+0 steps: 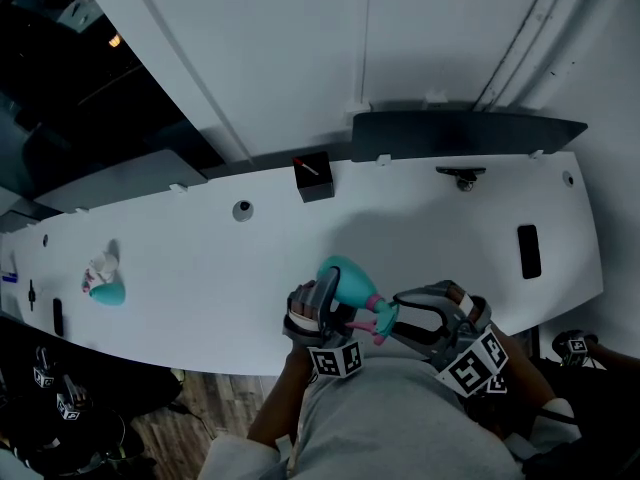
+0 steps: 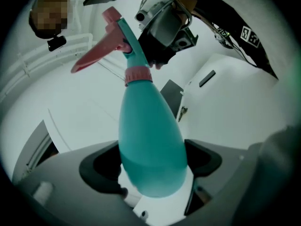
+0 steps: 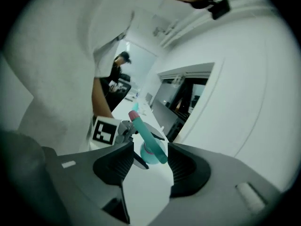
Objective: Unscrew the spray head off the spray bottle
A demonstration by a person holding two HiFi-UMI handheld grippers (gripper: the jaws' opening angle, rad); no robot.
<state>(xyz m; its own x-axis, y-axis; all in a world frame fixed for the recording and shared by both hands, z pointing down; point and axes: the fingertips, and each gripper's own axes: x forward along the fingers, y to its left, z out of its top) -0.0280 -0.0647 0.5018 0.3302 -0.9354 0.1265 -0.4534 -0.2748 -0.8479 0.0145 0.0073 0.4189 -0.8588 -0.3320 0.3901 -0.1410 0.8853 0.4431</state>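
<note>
A teal spray bottle (image 1: 345, 278) with a pink collar and pink trigger head (image 1: 378, 318) is held just above the near edge of the white table (image 1: 200, 268). My left gripper (image 1: 322, 313) grips the bottle's fat body (image 2: 150, 145), with a pad against each side. The spray head (image 2: 127, 41) points away from it, toward my right gripper (image 2: 157, 51). In the right gripper view the head (image 3: 148, 138) lies between the open jaws of the right gripper (image 3: 149, 161). It sits close to the right pad, with a gap on the left.
On the table stand a black box (image 1: 314, 178) at the back, a small round fitting (image 1: 242, 209), a teal object with a white cloth (image 1: 103, 286) at the far left and a black slab (image 1: 528, 251) at the right. A dark panel (image 1: 460, 133) runs along the wall.
</note>
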